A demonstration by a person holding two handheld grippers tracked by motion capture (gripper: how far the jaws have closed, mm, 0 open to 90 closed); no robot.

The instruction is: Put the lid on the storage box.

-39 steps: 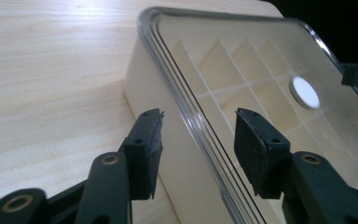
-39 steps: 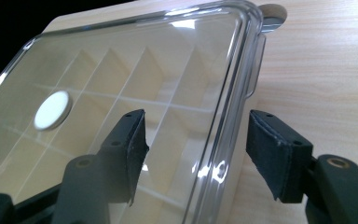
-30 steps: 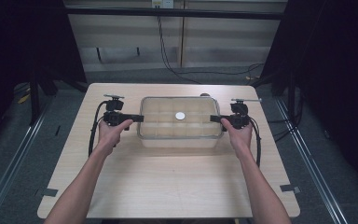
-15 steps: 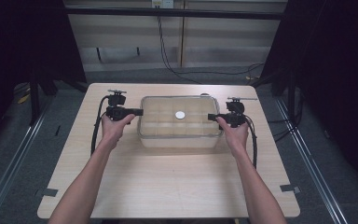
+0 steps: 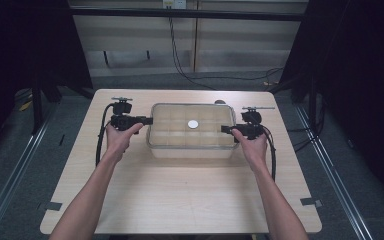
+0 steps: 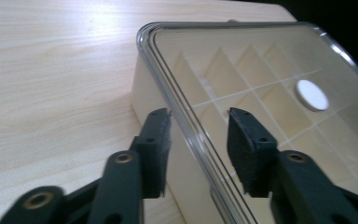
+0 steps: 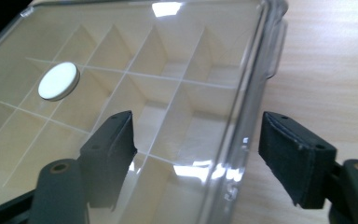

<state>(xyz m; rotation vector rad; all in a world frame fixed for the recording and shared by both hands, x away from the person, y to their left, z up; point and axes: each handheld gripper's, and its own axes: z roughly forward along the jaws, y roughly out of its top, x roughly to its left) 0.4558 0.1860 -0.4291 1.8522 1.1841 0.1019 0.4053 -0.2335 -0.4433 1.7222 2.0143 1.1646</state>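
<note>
Where the light wooden counter (image 5: 180, 190) is seen from above, a clear lidded box (image 5: 190, 131) divided into compartments is set on its far half, midway between the two hands. A small white disc (image 5: 193, 124) is seen near the lid's middle. The left tool (image 5: 147, 120) is held released at the box's left end, its jaws parted astride the lid rim. The right tool (image 5: 224, 129) is likewise spread wide astride the right rim.

A: The box (image 5: 192, 131)?
B: Clear plastic, with a cream grid of dividers; a white disc (image 5: 193, 124) sits at its centre.
A: At nine and three o'clock?
B: Black grippers on the pale wood-grain table (image 5: 180, 195).
</note>
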